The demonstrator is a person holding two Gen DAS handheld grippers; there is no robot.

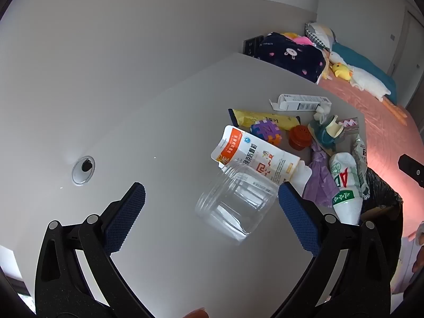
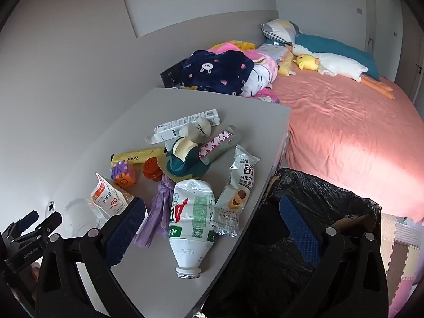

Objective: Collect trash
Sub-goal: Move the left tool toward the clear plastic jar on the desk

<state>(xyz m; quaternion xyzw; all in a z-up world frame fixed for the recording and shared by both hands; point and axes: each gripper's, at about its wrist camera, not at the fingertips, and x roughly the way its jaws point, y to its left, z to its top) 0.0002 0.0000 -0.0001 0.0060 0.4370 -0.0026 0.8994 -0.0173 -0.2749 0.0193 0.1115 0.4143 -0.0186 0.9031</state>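
Bottle (image 2: 191, 213) label: large red "AD"

The purple bag (image 2: 156, 209) is partly hidden behind the crushed bottle (image 2: 192, 217).

The right gripper (image 2: 212, 217) is hovering with fingers (image 2: 127, 228) spread wide over a crushed white plastic bottle (image 2: 192, 217) lying on the grey desk (image 2: 238, 122), beside a black-lined trash bin (image 2: 331, 201).

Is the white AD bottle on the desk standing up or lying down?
Lying down. The white bottle rests on its side on the desk, its open, capless neck pointing toward the near desk edge, beside the cookie packet.
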